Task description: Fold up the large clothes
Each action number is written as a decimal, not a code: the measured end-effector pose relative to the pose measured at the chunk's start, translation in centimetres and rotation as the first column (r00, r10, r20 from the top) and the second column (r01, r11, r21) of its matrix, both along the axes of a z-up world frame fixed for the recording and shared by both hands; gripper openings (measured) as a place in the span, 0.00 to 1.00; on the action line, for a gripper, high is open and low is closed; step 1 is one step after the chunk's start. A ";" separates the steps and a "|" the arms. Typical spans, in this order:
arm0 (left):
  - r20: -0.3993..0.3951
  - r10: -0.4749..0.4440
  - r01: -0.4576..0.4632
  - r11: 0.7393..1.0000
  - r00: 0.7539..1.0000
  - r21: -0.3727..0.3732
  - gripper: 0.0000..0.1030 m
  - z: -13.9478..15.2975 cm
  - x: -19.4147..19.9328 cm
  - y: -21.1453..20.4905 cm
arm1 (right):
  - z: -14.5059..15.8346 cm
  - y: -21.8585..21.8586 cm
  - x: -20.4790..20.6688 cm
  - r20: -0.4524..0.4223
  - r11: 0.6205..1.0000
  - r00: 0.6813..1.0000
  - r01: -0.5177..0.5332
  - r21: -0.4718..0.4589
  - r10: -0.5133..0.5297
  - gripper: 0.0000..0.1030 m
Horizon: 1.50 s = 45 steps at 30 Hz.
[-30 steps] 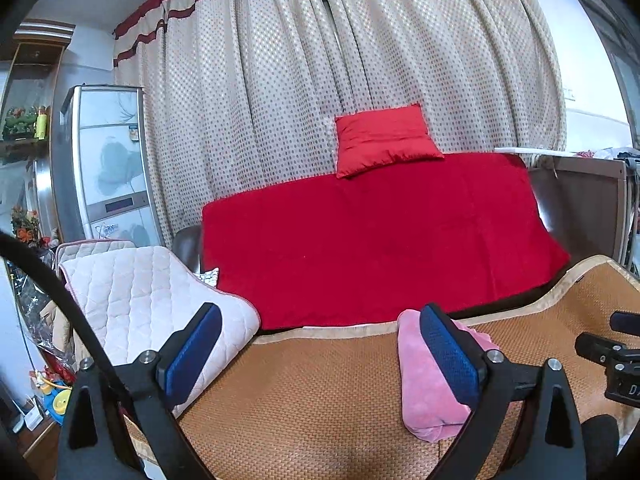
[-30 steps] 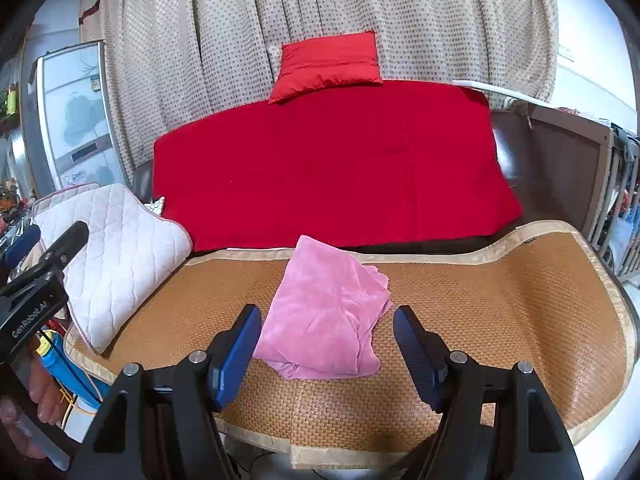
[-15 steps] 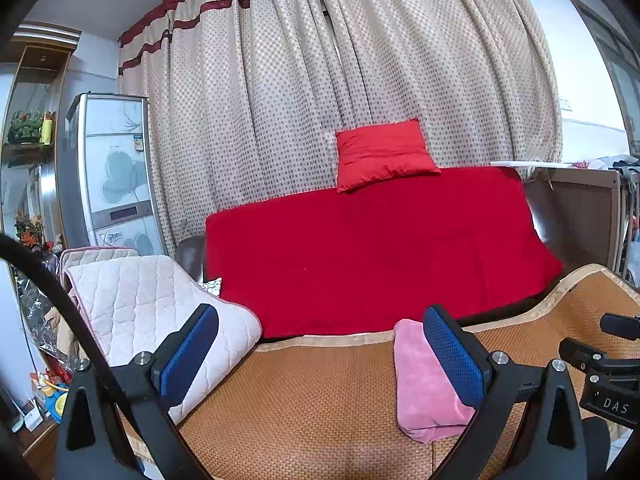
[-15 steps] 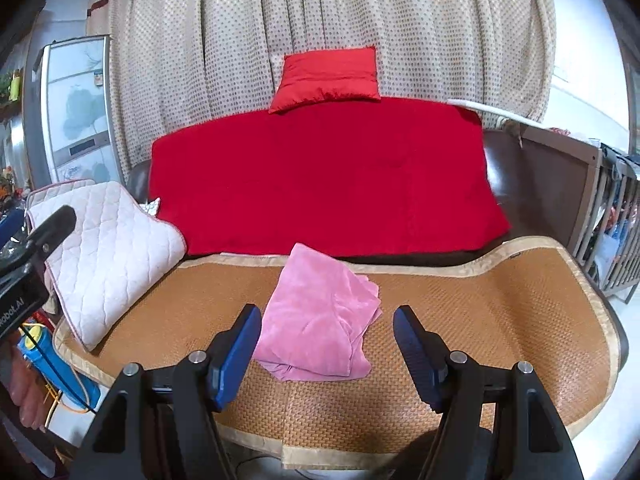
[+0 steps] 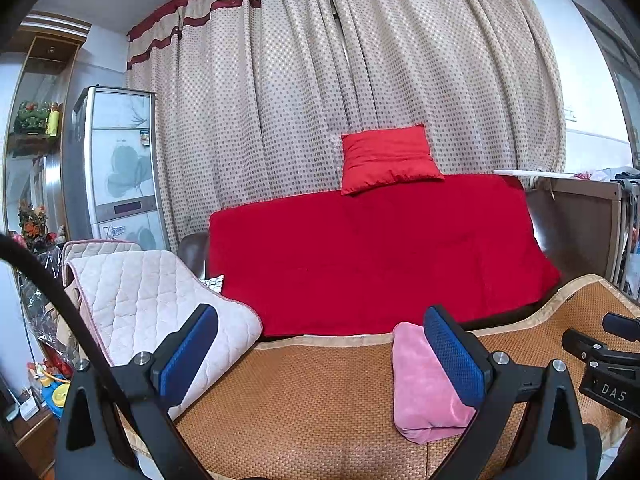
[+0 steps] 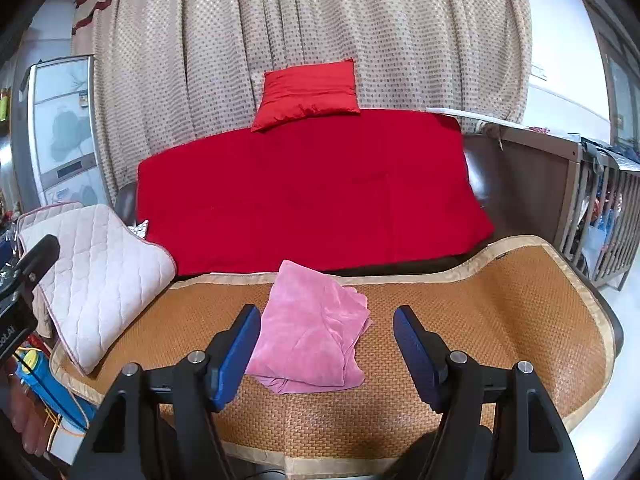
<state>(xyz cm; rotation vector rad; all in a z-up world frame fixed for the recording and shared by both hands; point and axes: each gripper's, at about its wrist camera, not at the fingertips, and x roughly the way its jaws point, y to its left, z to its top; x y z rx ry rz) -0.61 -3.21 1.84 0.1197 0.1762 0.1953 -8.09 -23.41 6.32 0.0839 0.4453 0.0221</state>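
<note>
In the right wrist view the right gripper (image 6: 322, 342) has its blue-padded fingers (image 6: 236, 354) spread wide and empty. The folded pink garment (image 6: 314, 330) lies at the frame's centre on the woven mat (image 6: 500, 312), beyond the fingertips. In the left wrist view the left gripper (image 5: 320, 354) also stands wide apart, clear of the cloth at lower right.

Folded cloth (image 6: 316, 328): on the woven mat (image 6: 480, 320), ahead of the right gripper (image 6: 326, 354), between its fingers' lines; right of the left gripper (image 5: 320, 356).
Quilted pad (image 6: 96, 280): left of both grippers, on the mat's left end.
Sofa cover (image 6: 304, 196): behind the mat.
Cushion (image 6: 308, 94): atop the sofa back, before the curtain (image 6: 320, 12).
Cabinet (image 5: 116, 168): far left.
</note>
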 end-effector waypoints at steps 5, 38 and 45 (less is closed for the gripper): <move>0.006 0.001 -0.001 1.000 1.000 0.000 0.99 0.1 -0.3 -0.1 | 0.2 0.2 -0.2 0.009 1.000 1.000 0.001 -0.006 -0.001 0.70; 0.021 0.006 -0.006 1.000 1.000 -0.023 0.99 0.1 -1.0 0.1 | 0.4 1.2 -0.6 0.034 0.997 0.999 0.020 -0.070 -0.018 0.71; 0.023 0.002 -0.002 1.000 1.000 -0.020 0.99 0.1 -1.2 -0.1 | 0.7 1.4 -1.4 0.074 0.992 0.995 0.069 -0.105 -0.061 0.70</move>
